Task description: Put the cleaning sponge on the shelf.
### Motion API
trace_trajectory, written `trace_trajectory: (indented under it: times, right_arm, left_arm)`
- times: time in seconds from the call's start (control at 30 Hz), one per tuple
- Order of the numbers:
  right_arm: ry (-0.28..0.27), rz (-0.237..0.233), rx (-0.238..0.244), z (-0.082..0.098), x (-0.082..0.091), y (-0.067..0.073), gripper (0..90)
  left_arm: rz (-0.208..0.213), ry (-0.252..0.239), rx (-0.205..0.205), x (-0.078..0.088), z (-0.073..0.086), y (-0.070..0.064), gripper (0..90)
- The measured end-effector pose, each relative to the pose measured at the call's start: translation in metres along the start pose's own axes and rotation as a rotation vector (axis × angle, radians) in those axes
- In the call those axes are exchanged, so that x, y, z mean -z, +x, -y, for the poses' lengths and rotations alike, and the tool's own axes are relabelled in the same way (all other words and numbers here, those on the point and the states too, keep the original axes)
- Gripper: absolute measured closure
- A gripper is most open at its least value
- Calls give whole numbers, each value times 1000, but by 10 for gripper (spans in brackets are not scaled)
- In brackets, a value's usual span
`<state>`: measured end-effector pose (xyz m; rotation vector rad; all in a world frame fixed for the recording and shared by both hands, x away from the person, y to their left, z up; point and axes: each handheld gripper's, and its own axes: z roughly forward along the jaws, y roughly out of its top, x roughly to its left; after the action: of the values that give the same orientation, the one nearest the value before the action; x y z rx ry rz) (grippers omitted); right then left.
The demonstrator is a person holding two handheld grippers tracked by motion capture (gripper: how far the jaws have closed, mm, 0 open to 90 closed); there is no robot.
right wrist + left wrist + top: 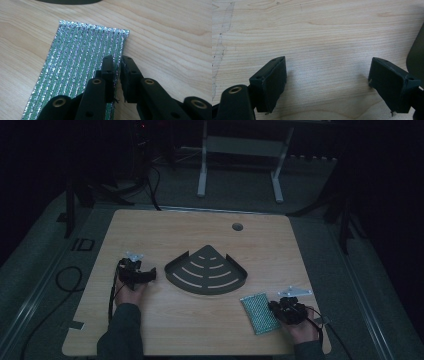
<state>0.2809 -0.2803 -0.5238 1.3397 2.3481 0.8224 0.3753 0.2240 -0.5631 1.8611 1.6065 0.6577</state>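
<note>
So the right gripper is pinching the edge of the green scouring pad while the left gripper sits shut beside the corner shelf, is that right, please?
Not quite: the left gripper is open, jaws wide apart over bare wood, as the left gripper view shows. The right gripper does pinch the green scouring pad edge, and the corner shelf is beside the left.

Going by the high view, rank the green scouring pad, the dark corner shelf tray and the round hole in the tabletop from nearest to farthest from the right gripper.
1. Green scouring pad: right beside the right gripper, its jaws closed on the pad's edge.
2. Dark corner shelf tray: mid-table, up and to the left.
3. Round hole: near the tabletop's far edge.
</note>
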Motion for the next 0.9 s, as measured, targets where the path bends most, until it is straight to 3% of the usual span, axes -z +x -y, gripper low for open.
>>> trace_trajectory:
  times: [0.3, 0.73, 0.8, 0.9]
  right_arm:
    - [77, -33, -45, -6, -3, -7, 756]
    - [110, -44, -24, -15, 2, -7, 714]
    - [149, -52, -14, -15, -1, -5, 720]
    - [166, -59, -21, -17, -2, -7, 724]
  left_arm:
    - [0, 0, 0, 0, 0, 0, 156]
    - [0, 0, 1, 0, 0, 0, 155]
    - [0, 0, 0, 0, 0, 0, 155]
    - [0, 0, 0, 0, 0, 0, 156]
